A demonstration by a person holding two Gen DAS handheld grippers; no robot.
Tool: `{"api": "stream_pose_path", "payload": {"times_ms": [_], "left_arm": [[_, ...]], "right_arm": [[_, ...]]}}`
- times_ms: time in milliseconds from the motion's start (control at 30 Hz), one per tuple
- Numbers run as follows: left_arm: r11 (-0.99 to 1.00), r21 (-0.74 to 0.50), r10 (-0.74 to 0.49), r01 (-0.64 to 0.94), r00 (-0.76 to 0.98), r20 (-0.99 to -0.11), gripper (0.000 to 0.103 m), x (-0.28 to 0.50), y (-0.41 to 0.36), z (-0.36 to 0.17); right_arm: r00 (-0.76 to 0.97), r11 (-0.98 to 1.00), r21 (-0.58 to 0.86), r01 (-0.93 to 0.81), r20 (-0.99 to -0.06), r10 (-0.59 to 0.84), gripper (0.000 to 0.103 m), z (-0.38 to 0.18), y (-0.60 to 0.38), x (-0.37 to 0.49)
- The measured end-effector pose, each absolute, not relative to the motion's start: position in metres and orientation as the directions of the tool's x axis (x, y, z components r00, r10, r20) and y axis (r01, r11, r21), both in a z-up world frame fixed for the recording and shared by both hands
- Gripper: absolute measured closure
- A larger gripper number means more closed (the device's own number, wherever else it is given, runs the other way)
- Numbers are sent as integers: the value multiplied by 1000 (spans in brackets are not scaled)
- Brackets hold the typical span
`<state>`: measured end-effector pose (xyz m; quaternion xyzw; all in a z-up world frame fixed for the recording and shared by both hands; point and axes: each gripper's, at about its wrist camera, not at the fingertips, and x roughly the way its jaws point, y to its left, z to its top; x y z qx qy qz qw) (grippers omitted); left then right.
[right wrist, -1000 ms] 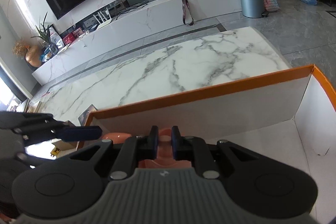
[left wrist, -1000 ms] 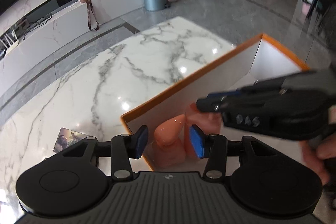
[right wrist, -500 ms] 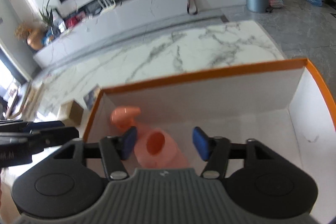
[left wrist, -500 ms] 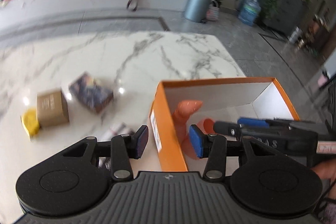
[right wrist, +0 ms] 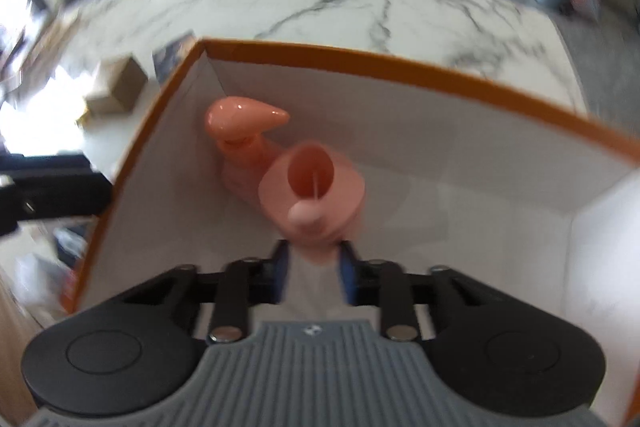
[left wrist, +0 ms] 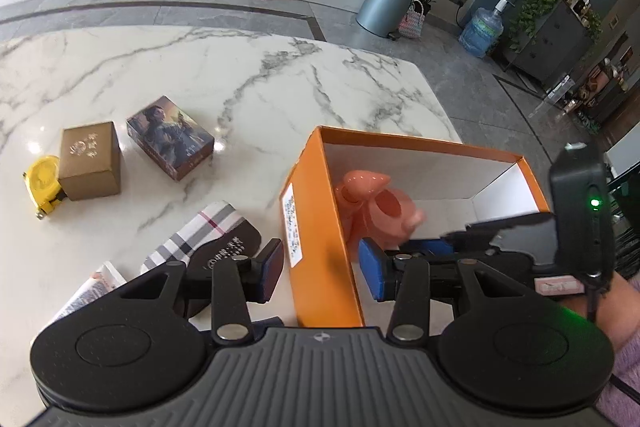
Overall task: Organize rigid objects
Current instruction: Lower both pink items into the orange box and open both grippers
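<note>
Left wrist view: the left gripper (left wrist: pixel 320 269) sits at the lower middle of the frame, its blue pads apart and straddling the near left wall of the open orange cardboard box with white inside (left wrist: pixel 320 227); its jaws have just been closing a little, with that wall between them, but neither pad presses on it, so the gripper is released. Inside the box, at centre right, stands a glossy salmon-pink plastic pump bottle (left wrist: pixel 362 187), and just beside it a matching pink cup-shaped piece (left wrist: pixel 394 211). The right gripper (left wrist: pixel 452 241) reaches in from the right edge, carried by a hand with a lilac sleeve (left wrist: pixel 624 379). On the white marble tabletop with grey veins (left wrist: pixel 240 87), left of the box, lie a picture-printed card box (left wrist: pixel 170 137), a small brown cardboard box (left wrist: pixel 90 161) touching a yellow tape measure (left wrist: pixel 42 185), and at lower left a checked fabric pouch (left wrist: pixel 200 239).

Right wrist view, blurred: the right gripper (right wrist: pixel 314 275) is at lower centre; its jaws have just been closing and now stand narrow, with the base of the pink cup-shaped piece (right wrist: pixel 312 191) between them; whether the pads actually press it I cannot tell. The pump bottle (right wrist: pixel 244 131) stands in the far left corner of the box (right wrist: pixel 360 59), upper left of centre; the left gripper shows dark at the left edge, outside the wall.
</note>
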<state>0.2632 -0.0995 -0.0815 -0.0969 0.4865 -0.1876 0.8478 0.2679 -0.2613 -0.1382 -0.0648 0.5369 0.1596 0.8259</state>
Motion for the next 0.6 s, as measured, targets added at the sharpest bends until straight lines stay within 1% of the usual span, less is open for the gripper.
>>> {"api": "stream_pose_path", "payload": {"times_ms": [67, 200, 333, 433, 600], "left_arm": [[904, -366, -428, 222, 444, -787, 58, 266, -101, -84], [887, -398, -462, 236, 420, -781, 70, 271, -104, -89], [869, -426, -495, 253, 396, -773, 73, 271, -108, -93], [871, -418, -490, 259, 396, -776, 73, 269, -111, -92], [874, -416, -485, 250, 405, -775, 73, 266, -107, -87]], "right_arm": [[357, 919, 51, -391, -912, 202, 83, -140, -263, 275], [339, 879, 23, -476, -918, 207, 84, -144, -263, 285], [351, 880, 17, -475, -913, 207, 84, -148, -263, 291], [347, 884, 32, -466, -913, 216, 84, -151, -261, 292], [349, 891, 33, -454, -913, 211, 81, -145, -257, 285]]}}
